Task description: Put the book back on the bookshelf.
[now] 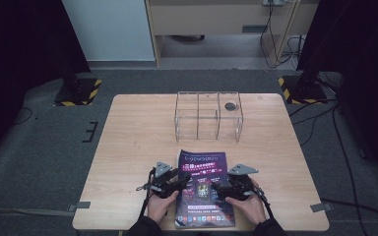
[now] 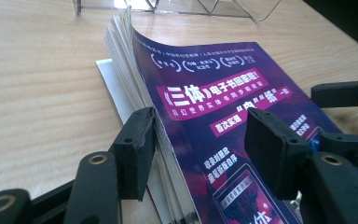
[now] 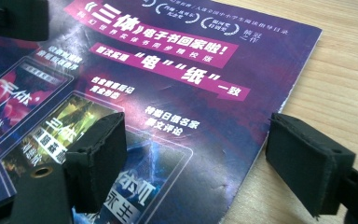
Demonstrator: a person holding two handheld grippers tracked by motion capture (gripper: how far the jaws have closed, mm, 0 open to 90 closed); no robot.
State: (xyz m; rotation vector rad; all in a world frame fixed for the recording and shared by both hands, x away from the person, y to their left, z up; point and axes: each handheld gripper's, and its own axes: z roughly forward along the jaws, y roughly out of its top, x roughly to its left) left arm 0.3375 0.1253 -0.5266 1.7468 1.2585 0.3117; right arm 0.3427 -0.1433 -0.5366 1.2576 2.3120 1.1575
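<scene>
Currently both tools, left tool (image 1: 173,183) and right tool (image 1: 225,189), gape wide astride the magazine (image 1: 203,184); thin pages could slip or crumple.

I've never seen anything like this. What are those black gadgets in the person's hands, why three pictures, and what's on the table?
No robot here: a person holds two hand-held grippers, each with two black jaws. The high view comes from a fixed camera above the wooden table. The other two come from small cameras riding on the grippers, looking along their jaws.

On the table lies a purple magazine, with a clear wire-framed rack beyond it.

The left gripper is open, its jaws straddling the magazine's left edge, where the pages fan up. The right gripper is open too, its jaws either side of the right edge. Neither has closed on the magazine yet, so nothing is held.
</scene>
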